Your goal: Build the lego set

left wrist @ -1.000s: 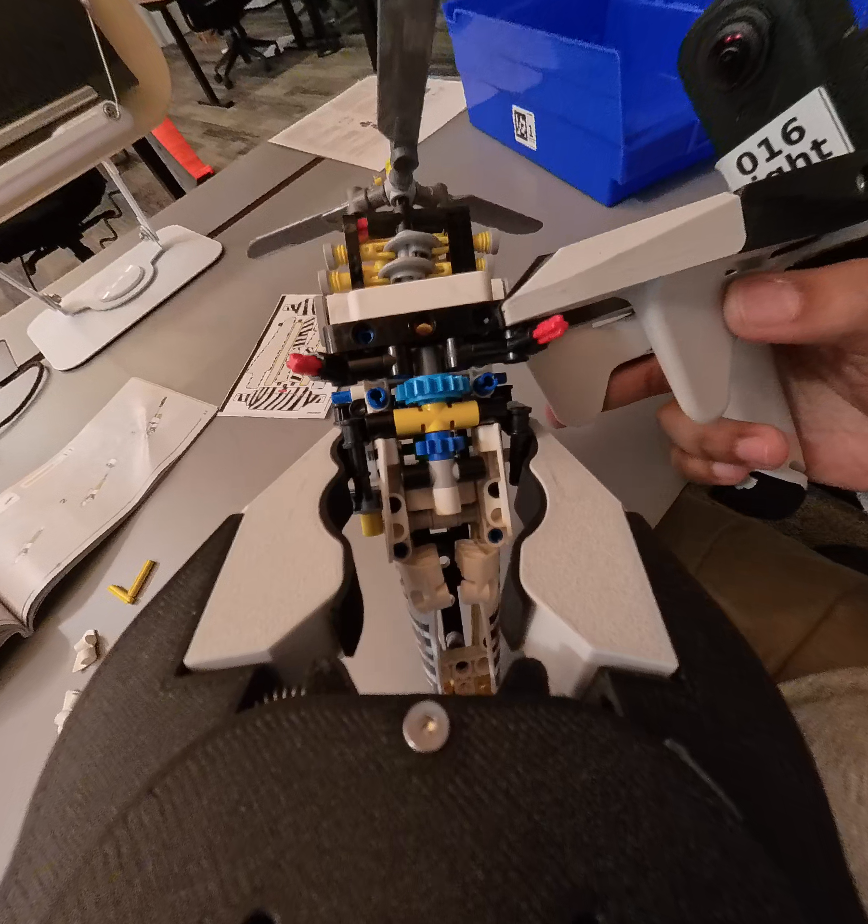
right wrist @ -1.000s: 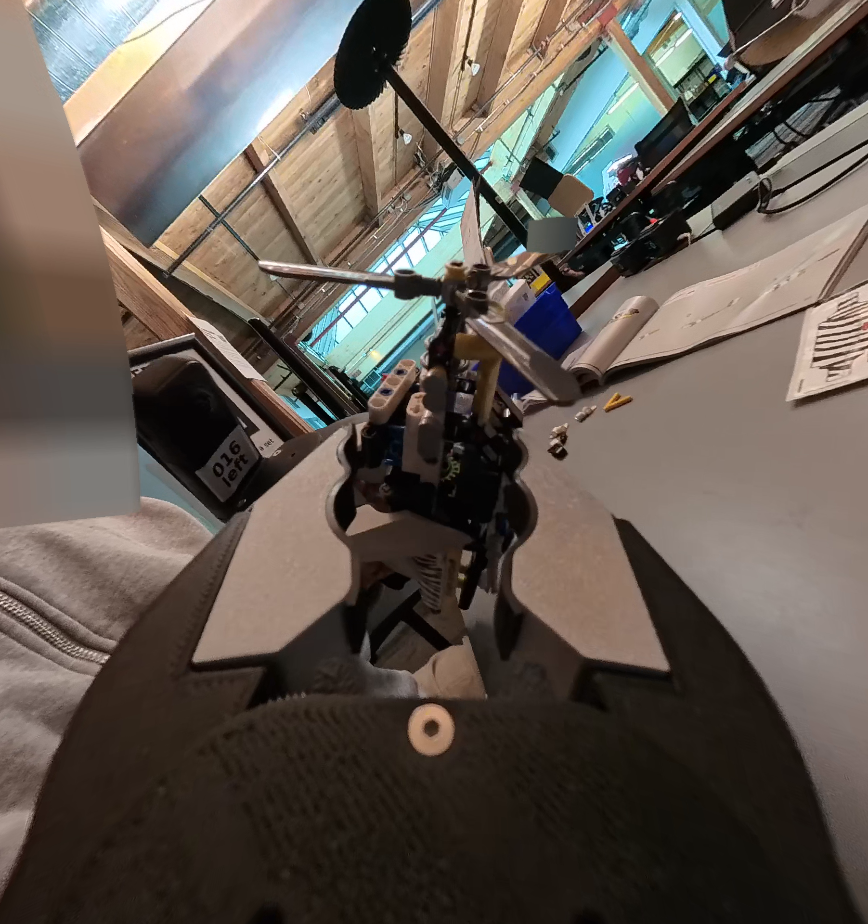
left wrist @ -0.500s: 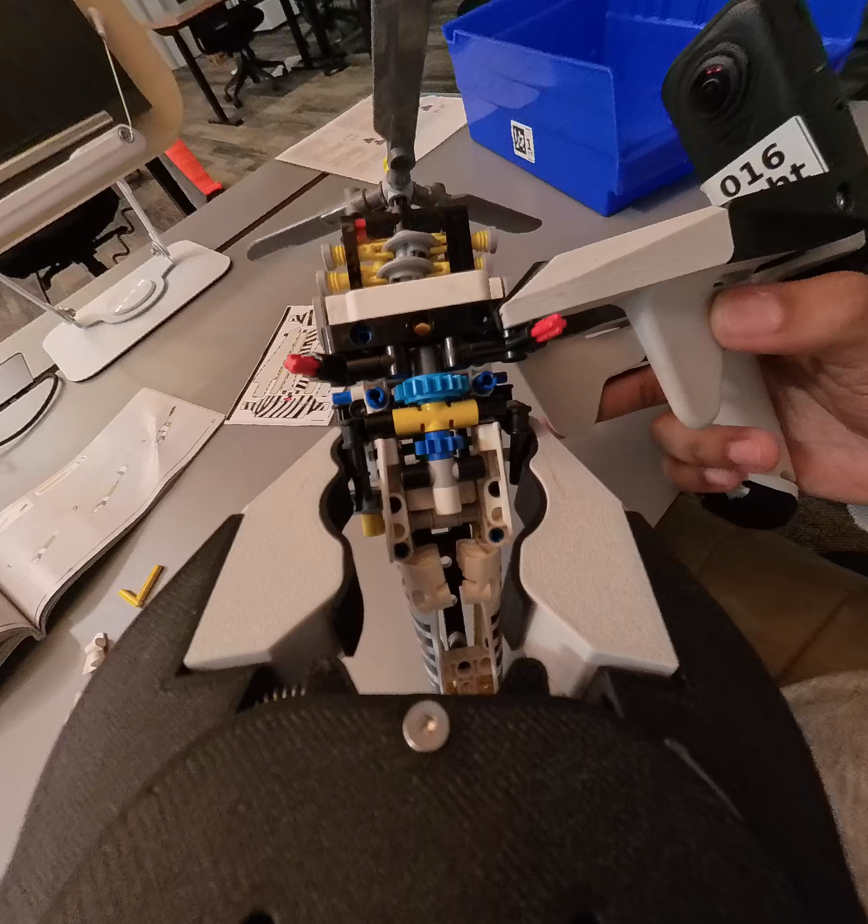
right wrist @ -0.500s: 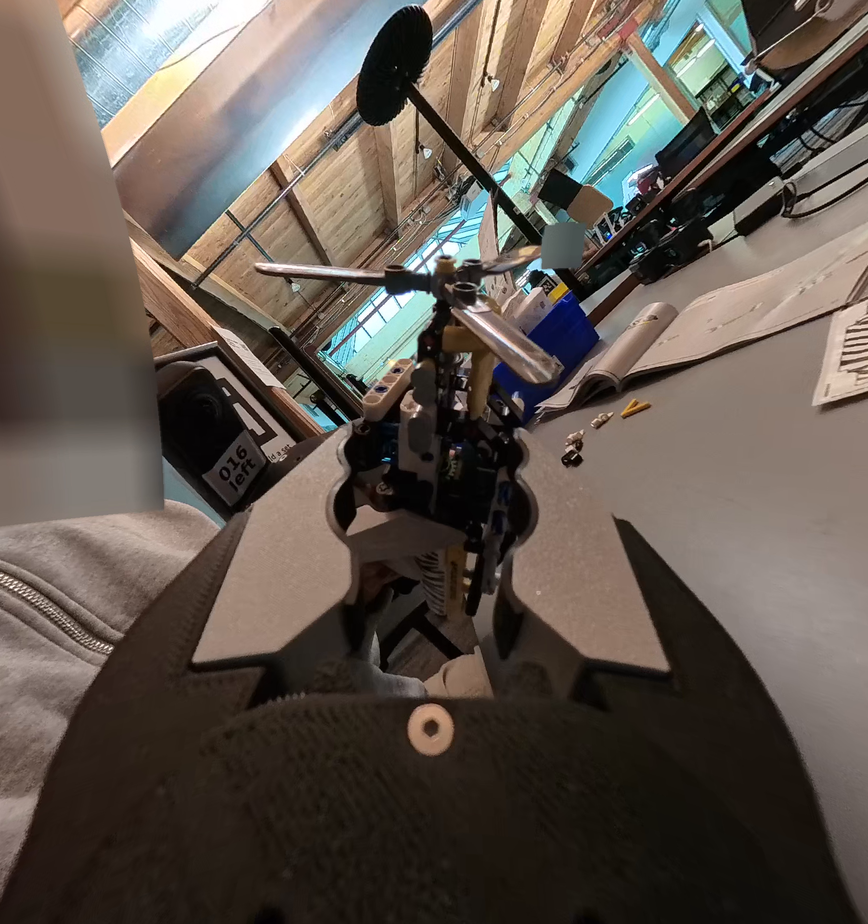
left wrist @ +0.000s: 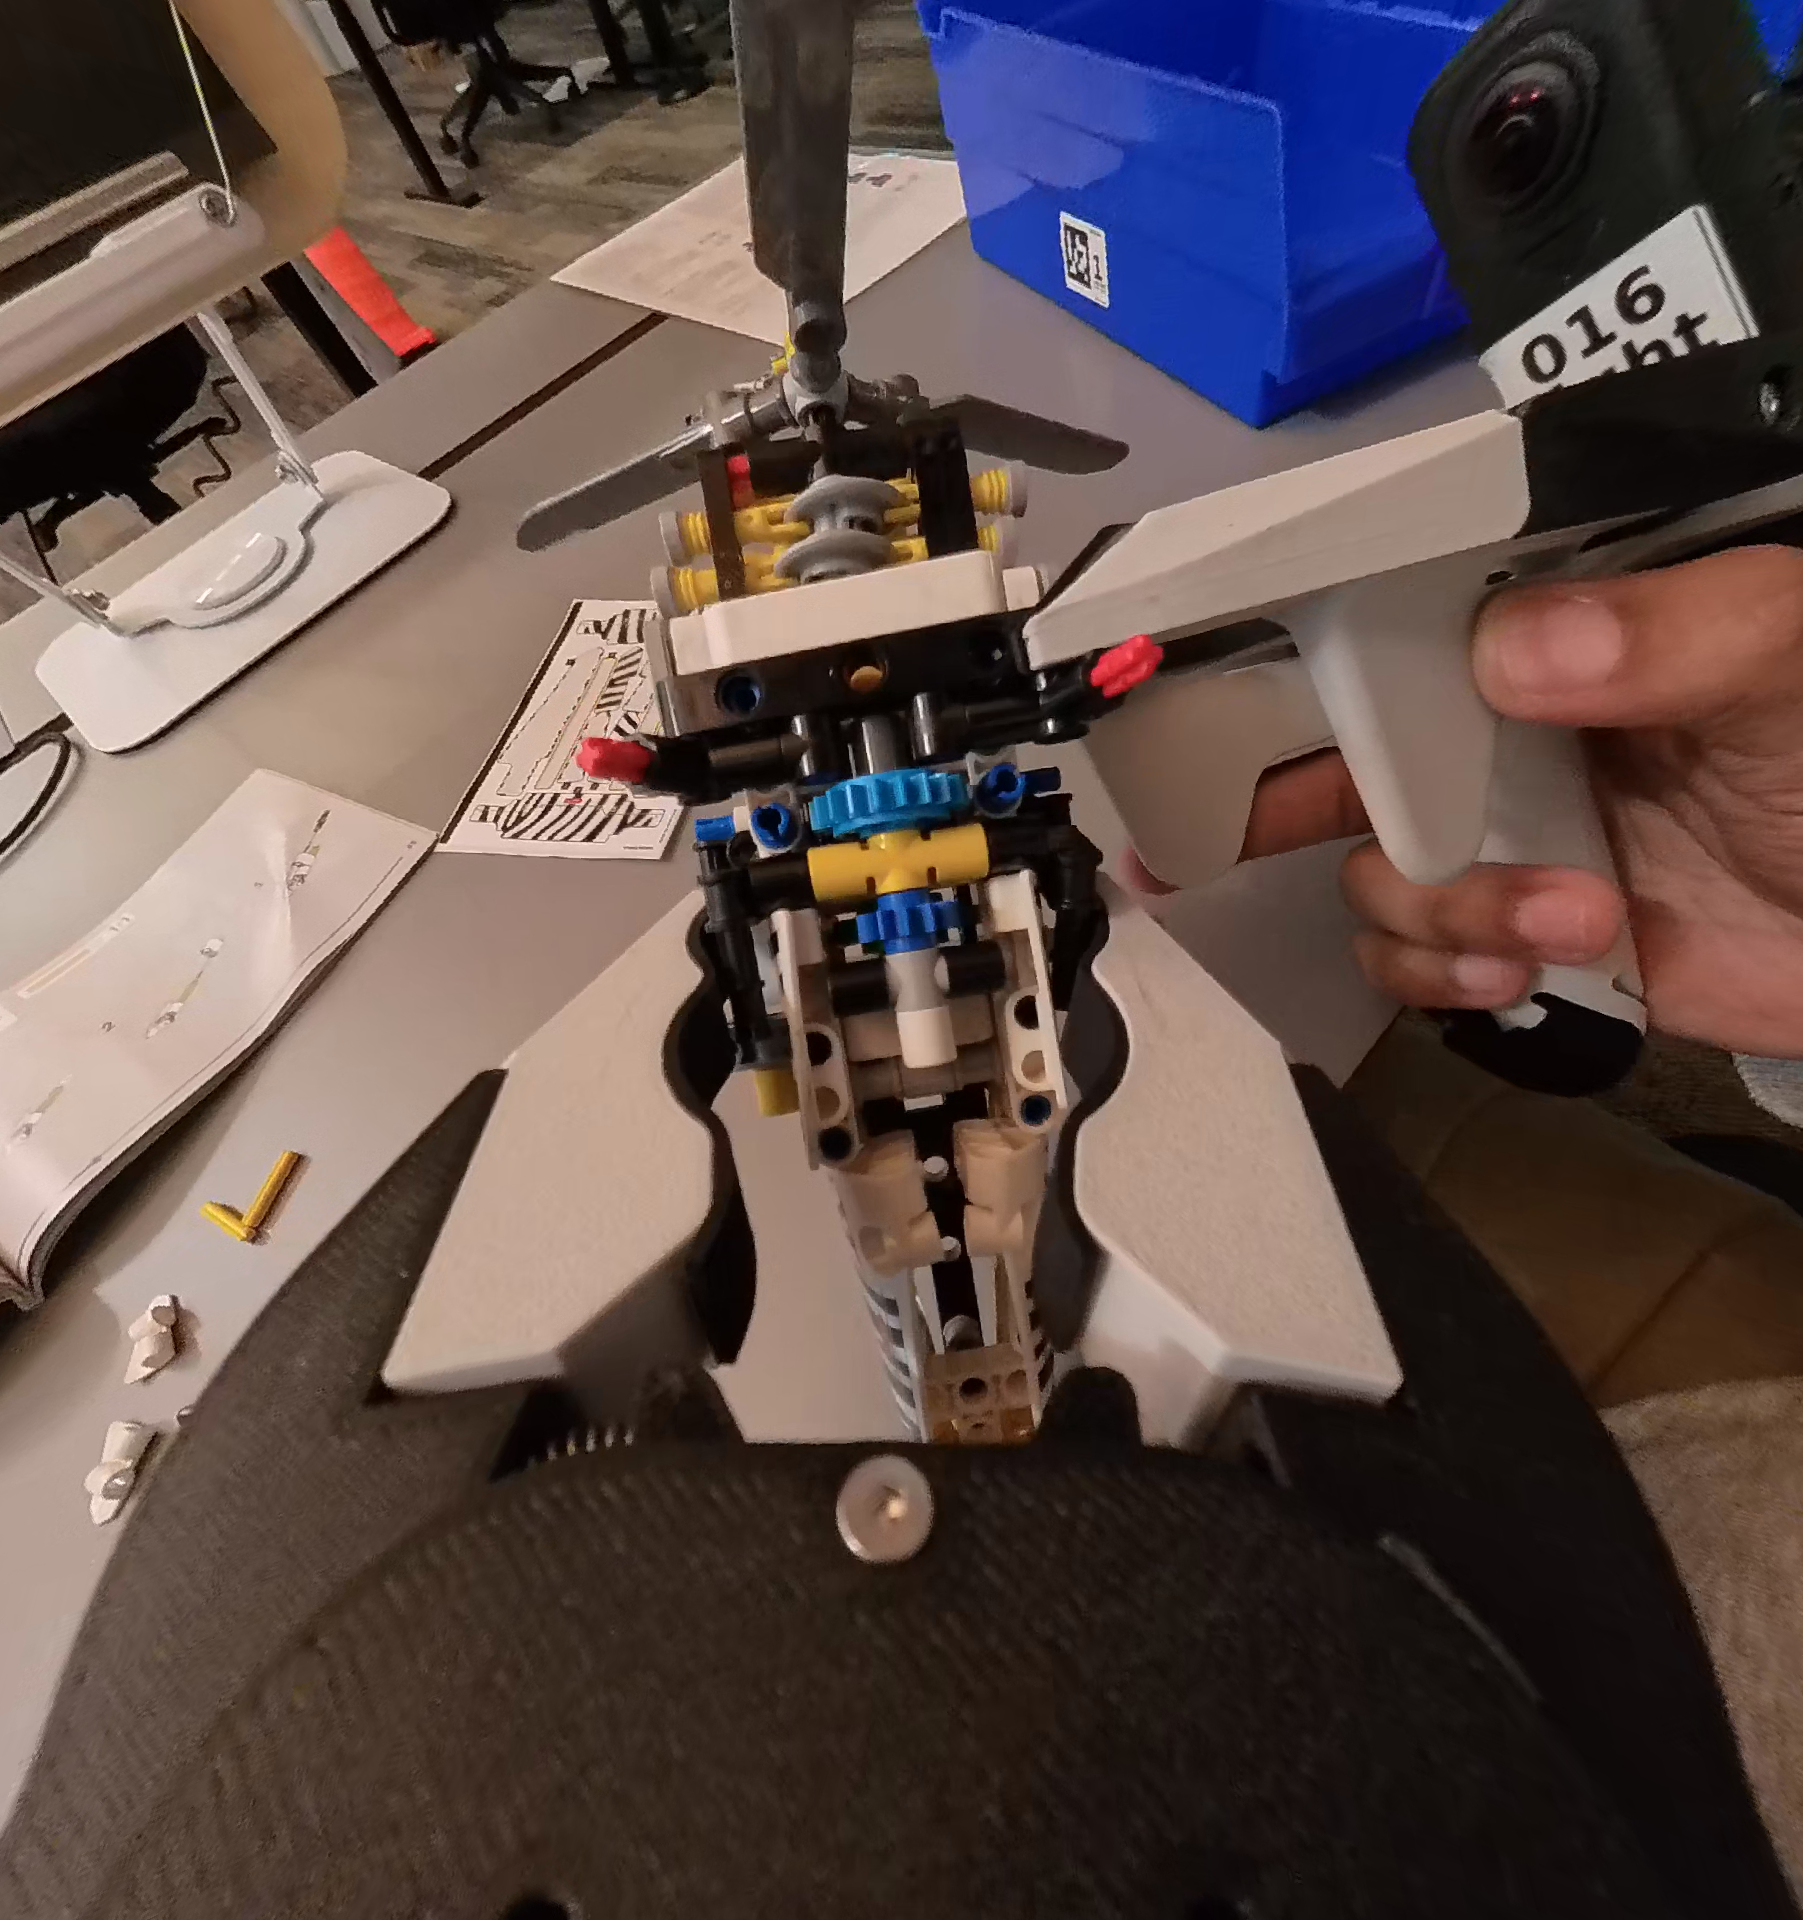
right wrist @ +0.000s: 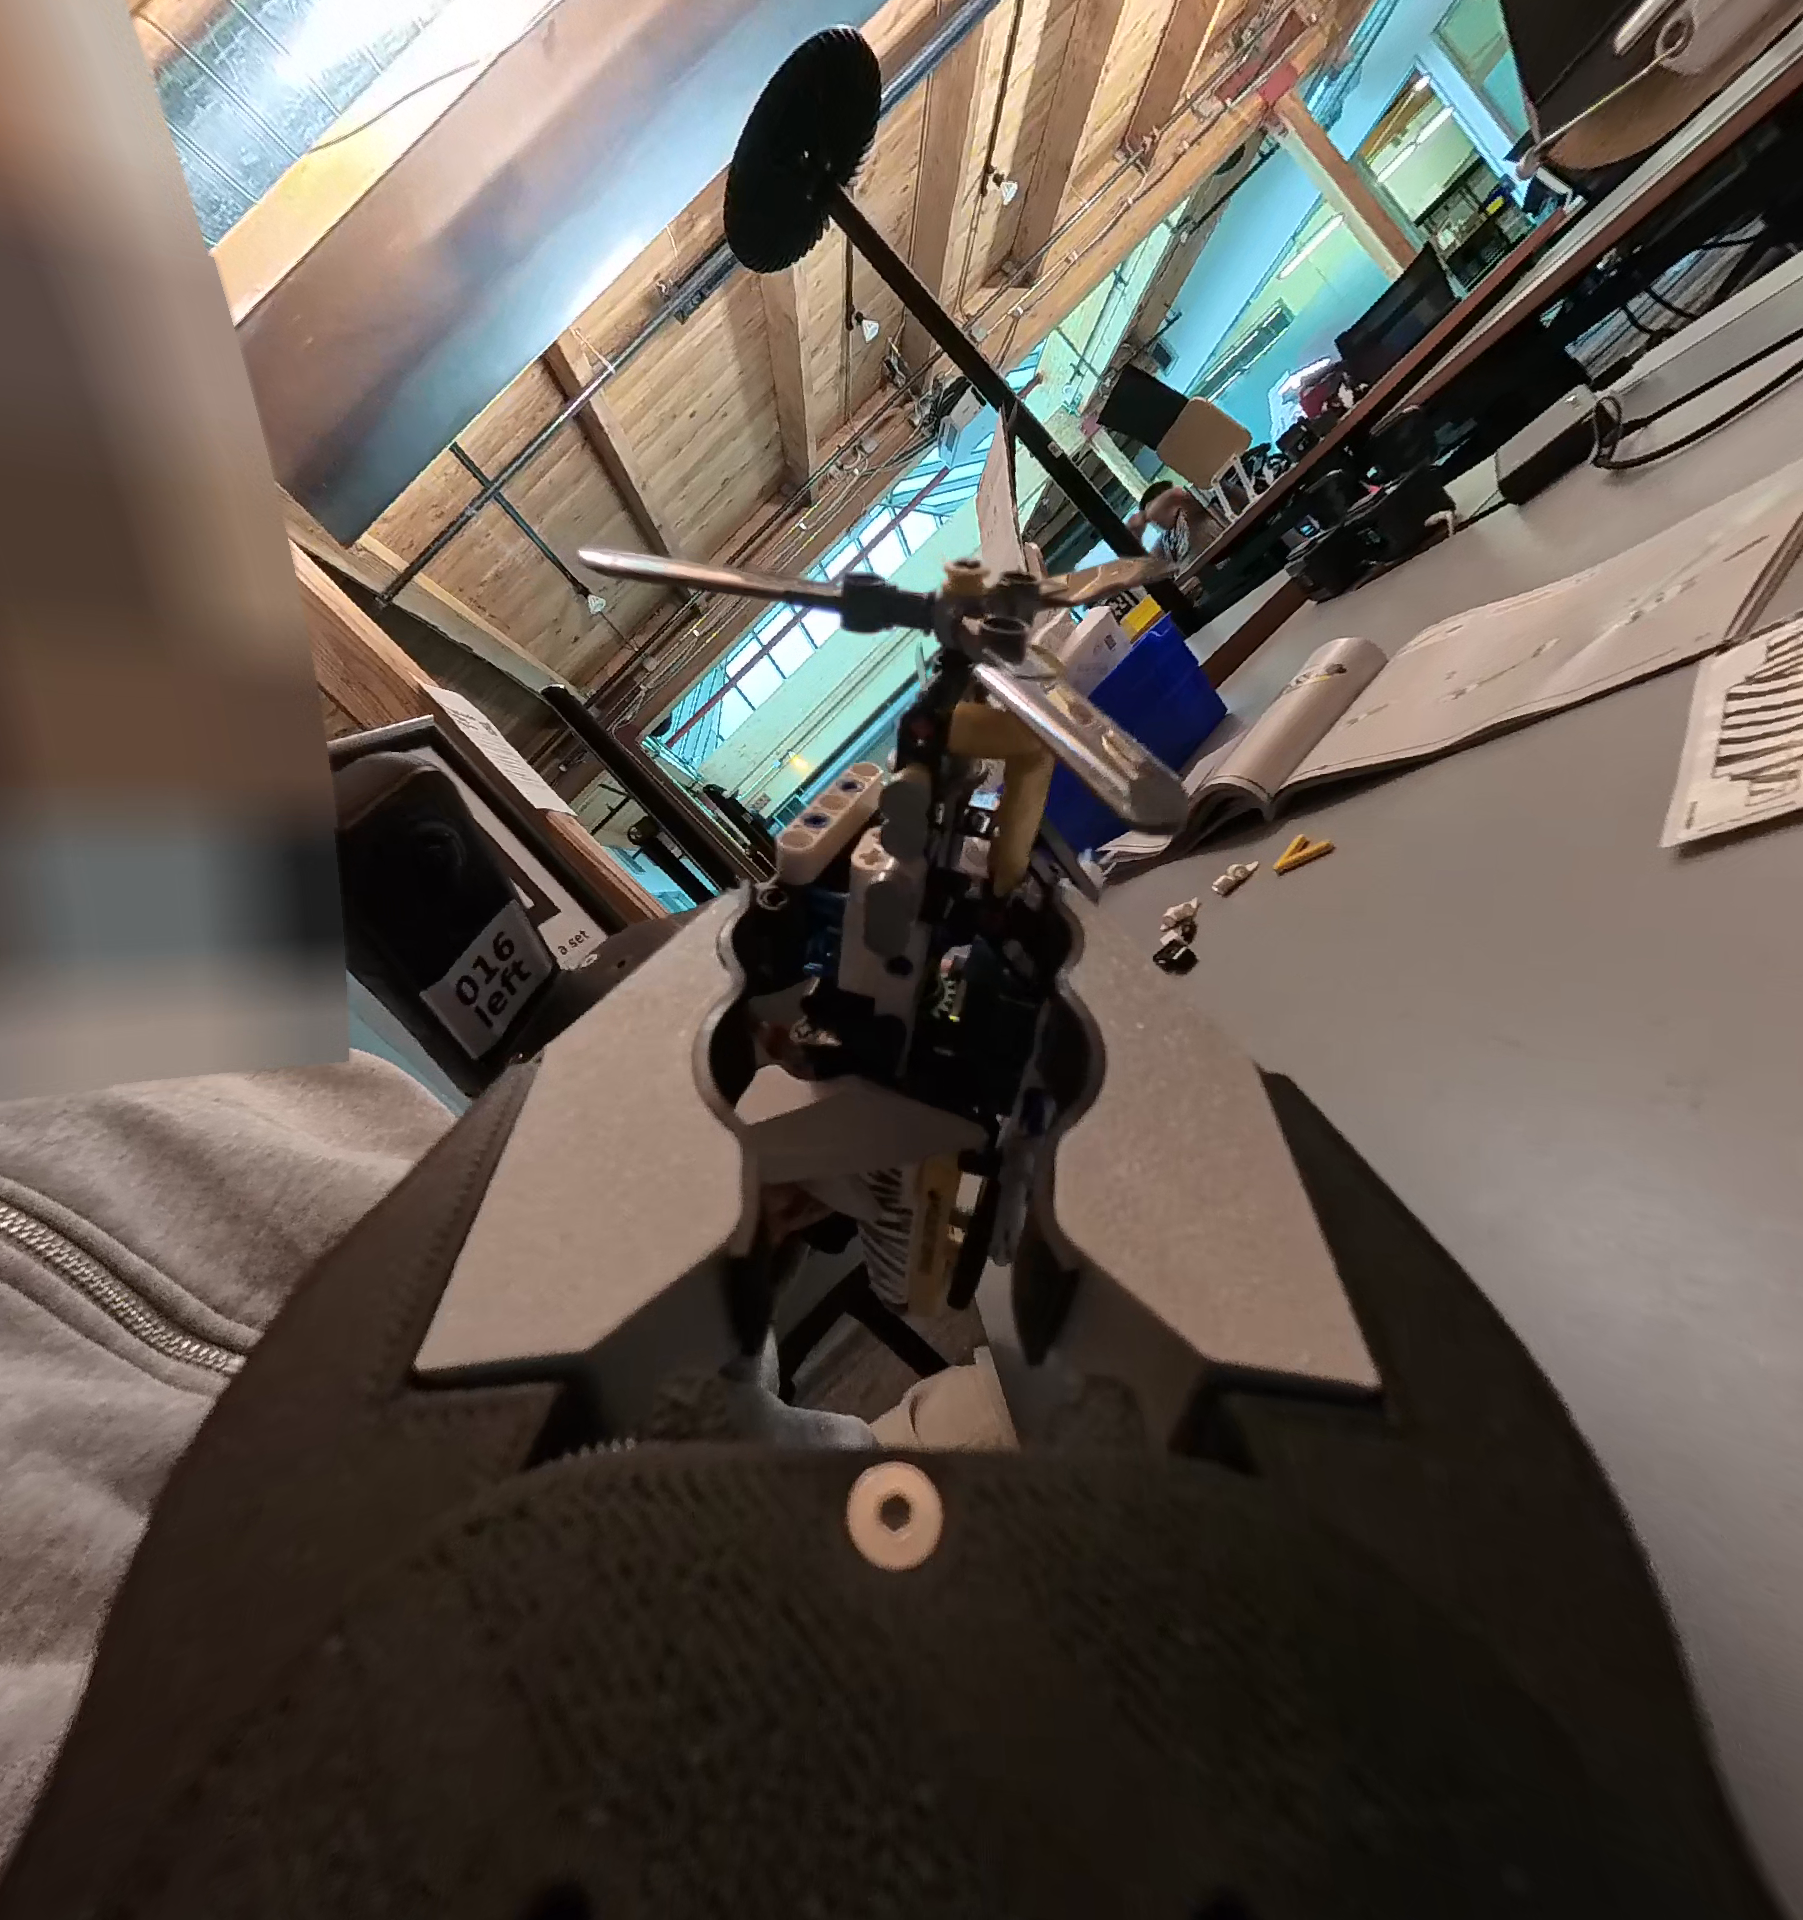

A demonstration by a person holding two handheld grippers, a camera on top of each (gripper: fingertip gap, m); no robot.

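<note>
The multicoloured lego helicopter model with grey rotor blades is pinched at its tail end between the left tongs, raised above the grey worktop. Farther along, its body is clamped by the right tongs, which are gripped in a hand.

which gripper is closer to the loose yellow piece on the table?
Left. The left gripper, shut on the lego helicopter, sits just right of the yellow piece. The right gripper holds the model's far side, farther from it.
</note>
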